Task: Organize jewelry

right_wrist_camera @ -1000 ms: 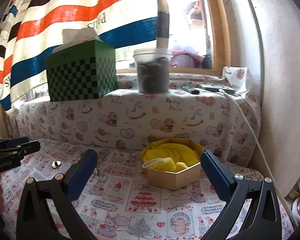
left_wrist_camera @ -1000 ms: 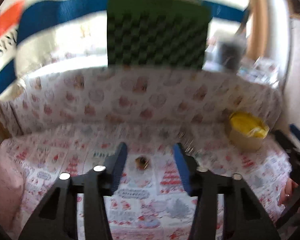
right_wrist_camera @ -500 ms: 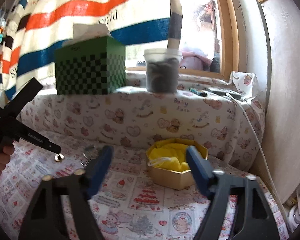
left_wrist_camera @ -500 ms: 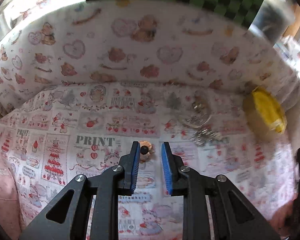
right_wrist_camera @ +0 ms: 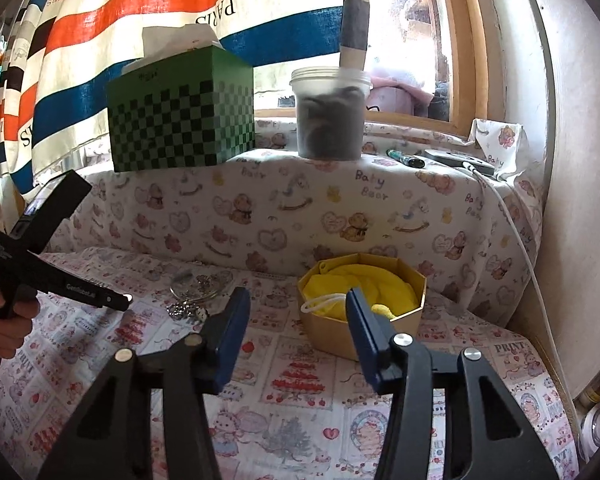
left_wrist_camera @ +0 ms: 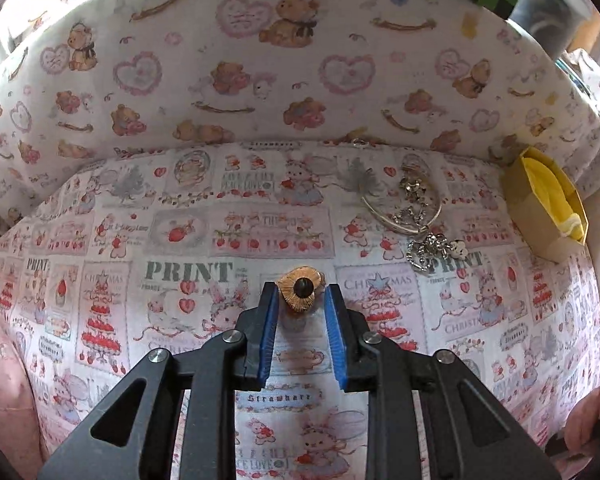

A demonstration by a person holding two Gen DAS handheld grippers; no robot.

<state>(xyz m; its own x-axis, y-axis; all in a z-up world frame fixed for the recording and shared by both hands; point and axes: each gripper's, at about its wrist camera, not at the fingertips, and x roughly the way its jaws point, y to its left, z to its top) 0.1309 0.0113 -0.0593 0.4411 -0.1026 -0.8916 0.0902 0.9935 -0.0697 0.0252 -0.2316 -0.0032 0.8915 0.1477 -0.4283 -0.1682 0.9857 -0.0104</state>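
gold brooch (left_wrist_camera: 300, 289) sits between the left gripper (left_wrist_camera: 299, 294) pads, narrow but not clamped, so squeeze gently; right gripper (right_wrist_camera: 296, 308) hangs wide.

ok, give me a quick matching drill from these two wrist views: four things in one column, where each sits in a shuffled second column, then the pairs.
Things:
1. gold brooch
2. yellow cloth
3. green checkered box
4. silver jewelry pile

Places:
A. on the raised ledge, beside the plastic jar
B. between the fingers of the left gripper
C. inside the tan box
D. loose on the printed cloth, between the brooch and the tan box

Pairs: 1-B, 2-C, 3-A, 4-D
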